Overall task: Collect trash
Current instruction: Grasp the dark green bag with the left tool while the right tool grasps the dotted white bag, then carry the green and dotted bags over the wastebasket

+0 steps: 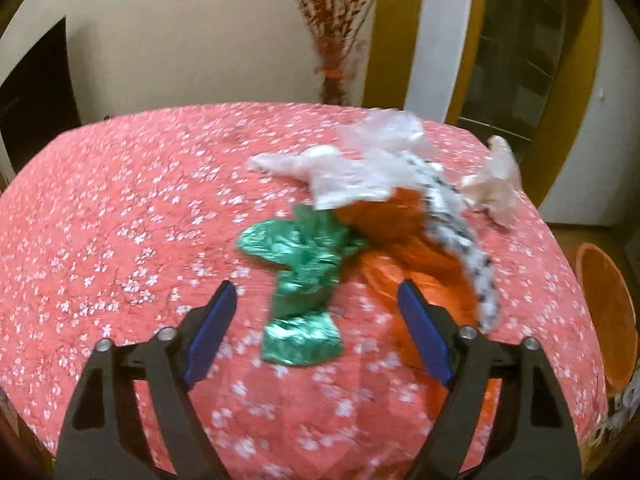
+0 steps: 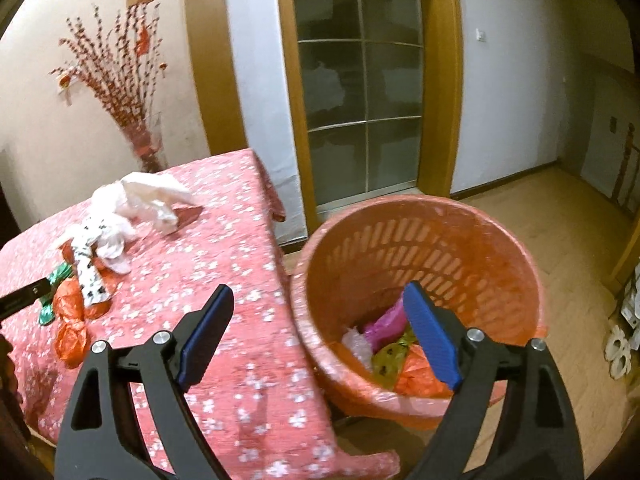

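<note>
Trash heaped on counter (image 1: 120, 200) under pink floral cloth: green foil bag (image 1: 300, 272), orange bag (image 1: 404, 248), white bags (image 1: 360, 176), black-and-white patterned wrapper (image 1: 452, 224), touching in one pile; separate crumpled white piece (image 1: 496, 184) near far right edge. Left tool (image 1: 316, 300) jaws spread, nothing gripped, green bag lying between them, possibly not touching, blur hides it. Right tool (image 2: 318, 304) jaws wide apart, empty, over orange slotted basket (image 2: 400, 248) on floor beside counter. Basket holding magenta, yellow, orange, clear wrappers (image 2: 384, 344)
</note>
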`<state>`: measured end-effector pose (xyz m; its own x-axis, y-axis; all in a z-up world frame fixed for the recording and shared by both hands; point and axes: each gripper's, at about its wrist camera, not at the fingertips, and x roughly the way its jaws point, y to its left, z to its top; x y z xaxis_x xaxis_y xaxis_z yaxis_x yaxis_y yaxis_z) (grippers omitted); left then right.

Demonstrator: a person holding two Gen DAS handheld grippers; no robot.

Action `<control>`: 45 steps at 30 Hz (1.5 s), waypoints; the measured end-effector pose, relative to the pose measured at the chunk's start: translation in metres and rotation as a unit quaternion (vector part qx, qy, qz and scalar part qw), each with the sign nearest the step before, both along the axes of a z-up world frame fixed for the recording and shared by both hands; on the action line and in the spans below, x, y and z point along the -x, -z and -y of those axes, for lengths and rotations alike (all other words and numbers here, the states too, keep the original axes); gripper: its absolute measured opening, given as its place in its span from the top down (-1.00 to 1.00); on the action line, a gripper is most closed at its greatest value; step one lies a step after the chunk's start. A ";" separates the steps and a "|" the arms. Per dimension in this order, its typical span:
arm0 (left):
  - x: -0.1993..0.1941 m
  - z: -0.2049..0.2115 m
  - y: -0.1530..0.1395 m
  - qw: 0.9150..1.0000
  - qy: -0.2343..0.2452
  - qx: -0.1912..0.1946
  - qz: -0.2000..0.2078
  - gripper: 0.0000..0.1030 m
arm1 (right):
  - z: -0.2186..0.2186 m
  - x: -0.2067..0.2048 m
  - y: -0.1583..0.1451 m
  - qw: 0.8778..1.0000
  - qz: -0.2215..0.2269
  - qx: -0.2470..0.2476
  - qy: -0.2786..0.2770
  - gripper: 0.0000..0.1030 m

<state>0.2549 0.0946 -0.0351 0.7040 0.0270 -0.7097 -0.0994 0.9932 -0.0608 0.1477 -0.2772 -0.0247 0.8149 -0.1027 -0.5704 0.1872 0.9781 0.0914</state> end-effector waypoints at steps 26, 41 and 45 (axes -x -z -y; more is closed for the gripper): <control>-0.008 -0.077 0.008 0.999 -0.034 0.024 -0.009 0.39 | -0.128 -0.074 -0.006 0.984 -0.028 -0.028 -0.174 -0.24; 0.008 -0.111 -0.010 0.998 -0.046 0.044 0.014 0.39 | -0.217 -0.124 0.007 0.961 -0.063 -0.019 -0.269 0.29; 0.008 -0.110 -0.008 0.998 -0.043 0.047 0.012 0.39 | -0.218 -0.125 0.016 0.961 -0.074 -0.003 -0.266 0.63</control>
<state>0.2465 0.2045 -0.0268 0.7184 0.0228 -0.6952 -0.1823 0.9707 -0.1565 0.2730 -0.0596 -0.0403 0.6606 0.3100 -0.6837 -0.3280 0.9384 0.1085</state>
